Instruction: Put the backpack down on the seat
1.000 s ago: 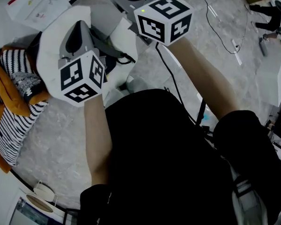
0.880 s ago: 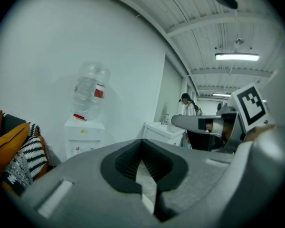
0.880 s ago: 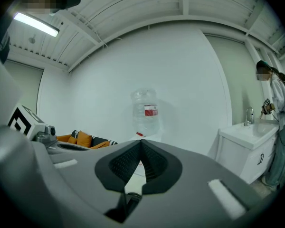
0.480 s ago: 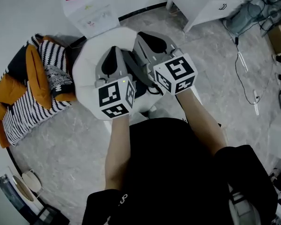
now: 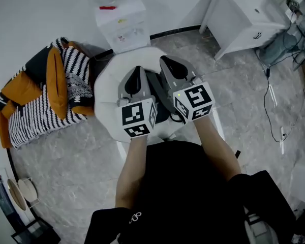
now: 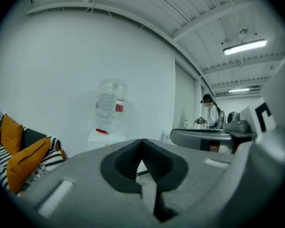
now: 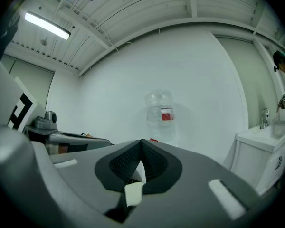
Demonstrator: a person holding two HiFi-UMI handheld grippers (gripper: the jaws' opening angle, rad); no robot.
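No backpack shows clearly in any view. A round white seat (image 5: 108,88) stands on the grey floor ahead of the person. Both grippers hover over it side by side, pointing at the wall. My left gripper (image 5: 137,71) is over the seat's middle, my right gripper (image 5: 169,61) over its right part. Something dark (image 5: 161,108) lies under and between them; I cannot tell what it is. In the left gripper view the left gripper (image 6: 142,142) has its jaws together with nothing in them. The right gripper (image 7: 141,145) is likewise shut and empty.
A sofa (image 5: 38,103) with striped and orange cushions stands to the left. A water dispenser (image 5: 119,19) is against the wall behind the seat. A white cabinet (image 5: 244,19) stands at the back right. Cables (image 5: 274,100) run over the floor on the right.
The head view has swung toward the wall, so the seat now lies centred under the grippers. Both grippers have come closer together and level. Their jaws stay shut.
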